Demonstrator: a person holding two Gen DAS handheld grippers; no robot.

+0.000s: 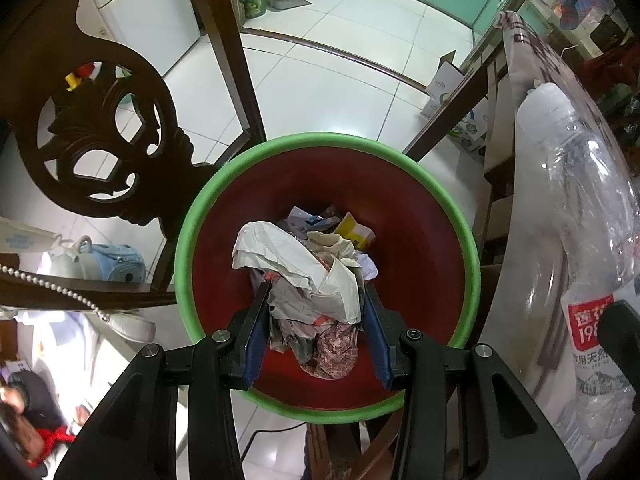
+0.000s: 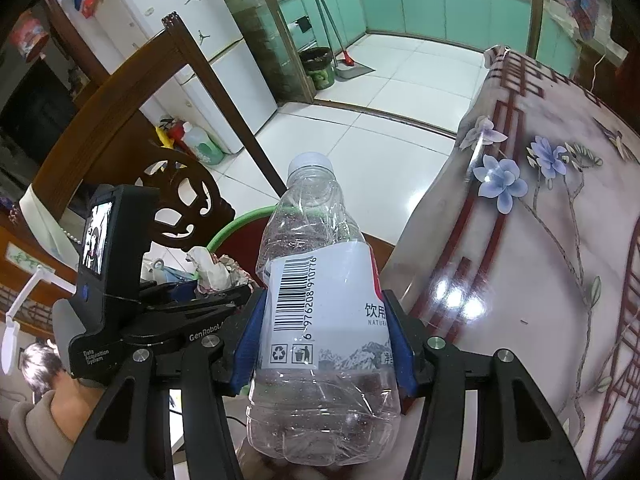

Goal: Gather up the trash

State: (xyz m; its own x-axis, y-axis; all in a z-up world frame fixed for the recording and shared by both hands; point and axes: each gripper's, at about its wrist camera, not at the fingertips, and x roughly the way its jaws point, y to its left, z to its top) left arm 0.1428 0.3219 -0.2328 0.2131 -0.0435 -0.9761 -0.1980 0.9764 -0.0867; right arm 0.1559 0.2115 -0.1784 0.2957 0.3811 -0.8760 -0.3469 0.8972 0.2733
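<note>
Directly over the bin (image 1: 326,138), a wad of paper (image 1: 316,280) is pinched by the left gripper (image 1: 316,334), apparently so it drops inside. Meanwhile, an empty bottle (image 2: 320,320) is clamped by the right gripper (image 2: 324,344), kept near the table (image 2: 540,280) to the right, seemingly awaiting its turn.
</note>
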